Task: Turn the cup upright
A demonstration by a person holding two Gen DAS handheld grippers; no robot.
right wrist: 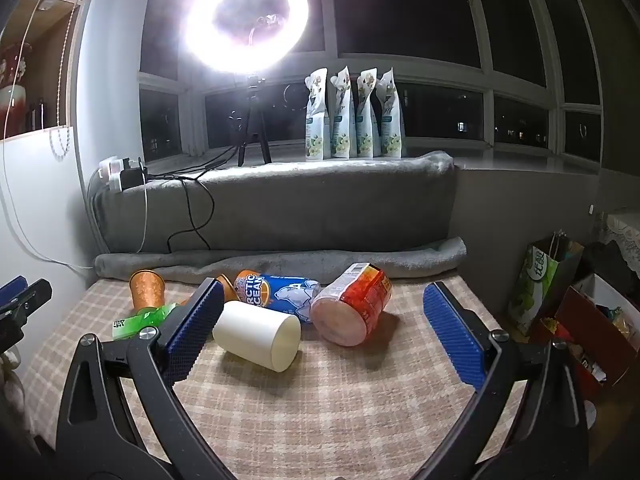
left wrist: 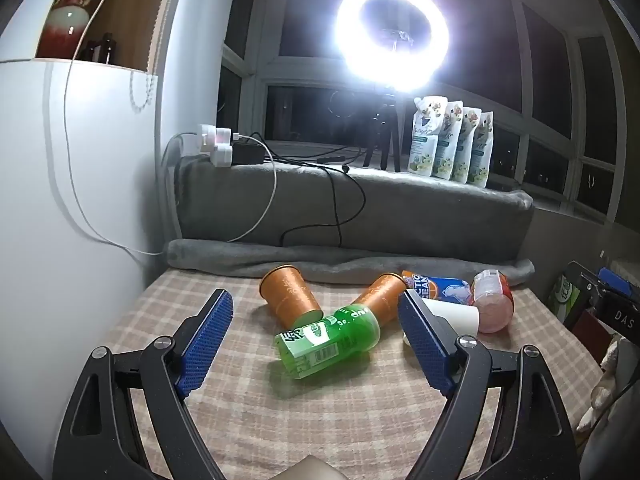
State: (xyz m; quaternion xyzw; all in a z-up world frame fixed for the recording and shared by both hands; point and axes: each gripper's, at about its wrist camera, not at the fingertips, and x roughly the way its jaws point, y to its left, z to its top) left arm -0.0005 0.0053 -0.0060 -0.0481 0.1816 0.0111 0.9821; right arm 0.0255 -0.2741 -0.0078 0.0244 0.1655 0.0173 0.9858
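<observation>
**Hovering over a heap of toppled cups, both sets of fingers wide and empty**

Spreading wide, the right gripper (right wrist: pixel 322 326) holds nothing; between its blue-padded fingers (right wrist: pixel 196 328) a white cup (right wrist: pixel 256 334) lies on its side on the checked tabletop (right wrist: pixel 320 412), closed base turned toward 5 o'clock. Just beyond it, at 12 o'clock, a blue Arctic Ocean bottle (right wrist: pixel 280 292) lies flat, and at 2 o'clock of the cup a red-labelled tub (right wrist: pixel 352 308) rests tilted on its edge.

The left gripper (left wrist: pixel 316 338) is likewise spread and empty. A green bottle (left wrist: pixel 328 340) lies between its fingers (left wrist: pixel 208 340). At 11 o'clock of the bottle an orange cup (left wrist: pixel 290 294) lies on its side with its mouth facing away; a second orange cup (left wrist: pixel 380 296) lies at 1 o'clock, partly behind the bottle. A ring light (left wrist: pixel 392 36) glares from the far sill beside four pouches (left wrist: pixel 452 142).

The white cup looks like thin paper or plastic: light, probably easily crushed, and liable to roll on the cloth. The best hold is likely a gentle pinch across its wall near the middle, with just enough pressure to stop slipping while it is turned base-down. The orange cups look similarly light, and the green bottle crowds the approach to them.
</observation>
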